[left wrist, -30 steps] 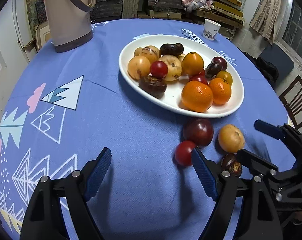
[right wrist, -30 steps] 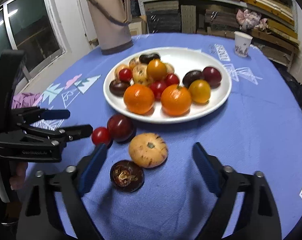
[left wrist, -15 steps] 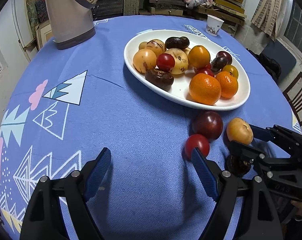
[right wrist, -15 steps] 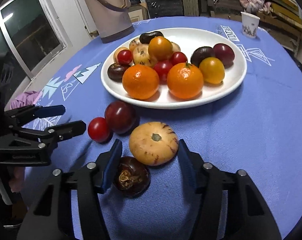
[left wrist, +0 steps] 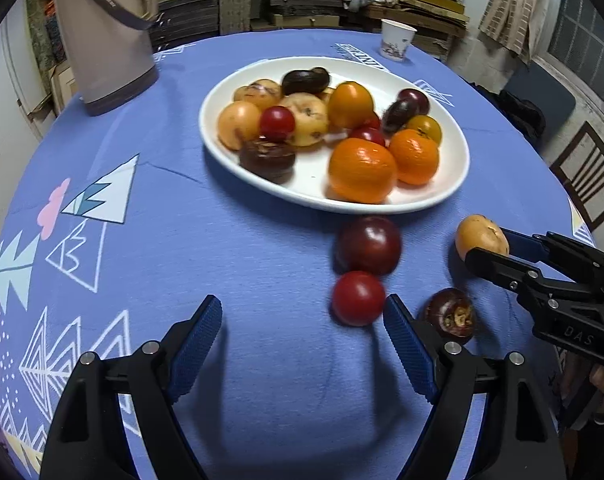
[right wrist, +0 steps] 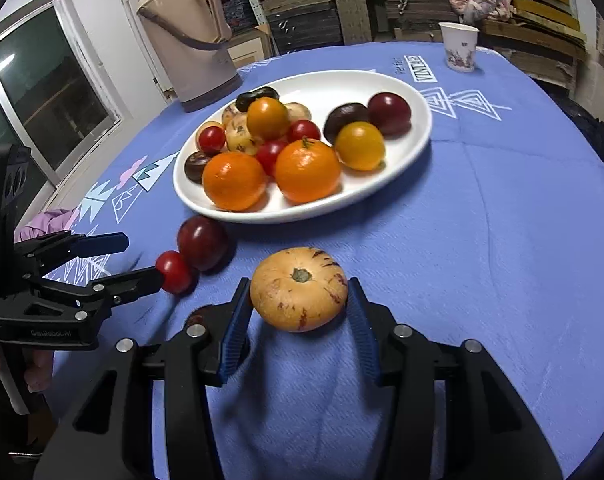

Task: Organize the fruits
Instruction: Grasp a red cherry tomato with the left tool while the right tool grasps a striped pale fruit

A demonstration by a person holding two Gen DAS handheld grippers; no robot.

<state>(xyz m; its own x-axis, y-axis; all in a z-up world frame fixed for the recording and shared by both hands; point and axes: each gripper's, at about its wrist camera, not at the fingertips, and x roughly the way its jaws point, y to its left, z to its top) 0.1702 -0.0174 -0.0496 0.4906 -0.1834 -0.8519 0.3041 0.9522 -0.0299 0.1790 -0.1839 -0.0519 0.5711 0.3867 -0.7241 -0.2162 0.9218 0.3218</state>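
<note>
A white oval plate holds several fruits on the blue tablecloth. In front of it lie a dark red plum, a small red tomato and a dark brown mangosteen. My right gripper is shut on a yellow streaked pepino melon and holds it off the cloth. My left gripper is open, its right fingertip beside the tomato.
A beige thermos jug stands at the back left. A paper cup stands at the table's far edge. A chair is beyond the right edge. Shelves of cardboard fill the background.
My right gripper closed on the pepino melon and lifted it, clearing the mangosteen. My left gripper stayed open and edged towards the red tomato.
</note>
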